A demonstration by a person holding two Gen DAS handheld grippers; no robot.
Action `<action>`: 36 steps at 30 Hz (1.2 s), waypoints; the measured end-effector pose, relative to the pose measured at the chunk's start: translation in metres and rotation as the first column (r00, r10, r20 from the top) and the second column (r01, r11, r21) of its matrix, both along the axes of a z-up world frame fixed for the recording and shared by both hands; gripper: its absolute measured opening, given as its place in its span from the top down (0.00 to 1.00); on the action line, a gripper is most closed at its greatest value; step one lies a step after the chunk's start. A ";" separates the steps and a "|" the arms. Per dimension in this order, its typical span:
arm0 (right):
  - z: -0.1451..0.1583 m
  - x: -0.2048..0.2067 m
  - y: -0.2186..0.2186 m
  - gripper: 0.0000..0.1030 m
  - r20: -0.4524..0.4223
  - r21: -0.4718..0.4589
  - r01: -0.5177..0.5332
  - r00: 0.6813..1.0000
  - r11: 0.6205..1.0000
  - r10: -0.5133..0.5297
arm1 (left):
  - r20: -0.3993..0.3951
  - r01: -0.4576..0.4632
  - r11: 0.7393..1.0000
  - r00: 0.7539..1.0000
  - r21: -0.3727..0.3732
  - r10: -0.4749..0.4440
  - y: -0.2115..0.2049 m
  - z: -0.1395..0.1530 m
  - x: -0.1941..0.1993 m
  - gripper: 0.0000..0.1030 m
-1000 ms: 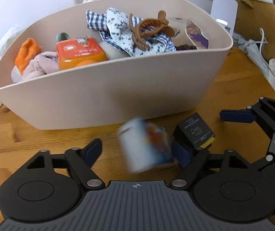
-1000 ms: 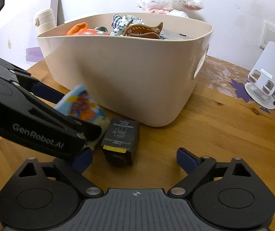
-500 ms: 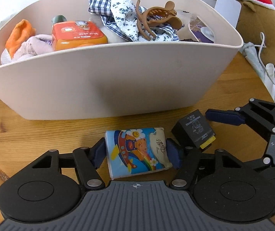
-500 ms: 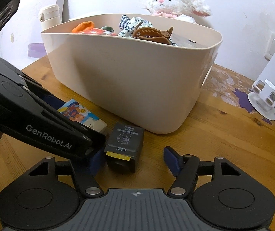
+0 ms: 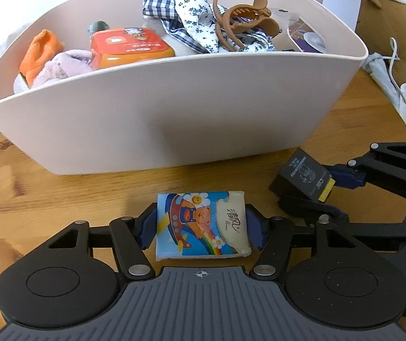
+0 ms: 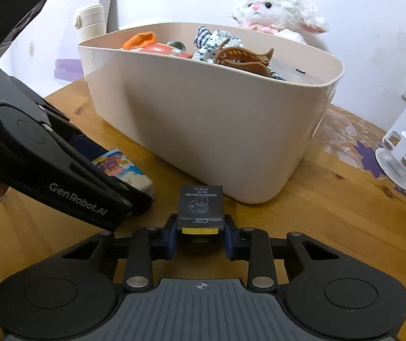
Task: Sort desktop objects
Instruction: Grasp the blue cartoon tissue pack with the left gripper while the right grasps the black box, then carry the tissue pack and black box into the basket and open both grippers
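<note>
Biggest thing here is the round wooden table [image 5: 46, 187], and parked in the middle of it is the beige plastic bin [image 5: 191, 113], already loaded with stuff: an orange tin, checked and floral cloth, a brown hair claw clip [image 5: 242, 20]. Both things left to sort sit on the table right in front of the bin's near wall, side by side.

The left gripper [image 5: 201, 224] has just been closing and its blue pads are pressed on both short sides of the cartoon tissue pack [image 5: 200, 223]. The right gripper [image 6: 201, 234] has just been closing too and is clamped on the small black box [image 6: 200, 209] with the yellow strip.

My take for doing this bit well: lift straight up before heading forward, since that bin wall is tall and close. The tissue pack is squishy, so don't crush it. The two grippers are nearly touching, so I'd raise one at a time, then let go once well over the rim.
</note>
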State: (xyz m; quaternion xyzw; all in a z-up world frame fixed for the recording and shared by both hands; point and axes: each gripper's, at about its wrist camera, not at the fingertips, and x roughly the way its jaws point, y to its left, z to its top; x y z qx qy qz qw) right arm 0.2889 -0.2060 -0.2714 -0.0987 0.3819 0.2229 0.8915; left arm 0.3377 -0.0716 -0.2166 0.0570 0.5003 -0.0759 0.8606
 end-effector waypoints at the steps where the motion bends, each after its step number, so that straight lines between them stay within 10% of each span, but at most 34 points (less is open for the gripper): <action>1: -0.001 -0.001 -0.003 0.72 -0.003 0.002 0.000 1.000 1.000 0.000 | -0.001 -0.001 1.000 1.000 0.000 0.001 0.001 0.000 -0.002 0.39; 36: 0.123 -0.051 -0.033 0.72 0.148 0.030 0.049 0.988 0.998 -0.053 | 0.243 -0.028 0.999 0.969 -0.045 0.038 0.053 0.132 -0.047 0.39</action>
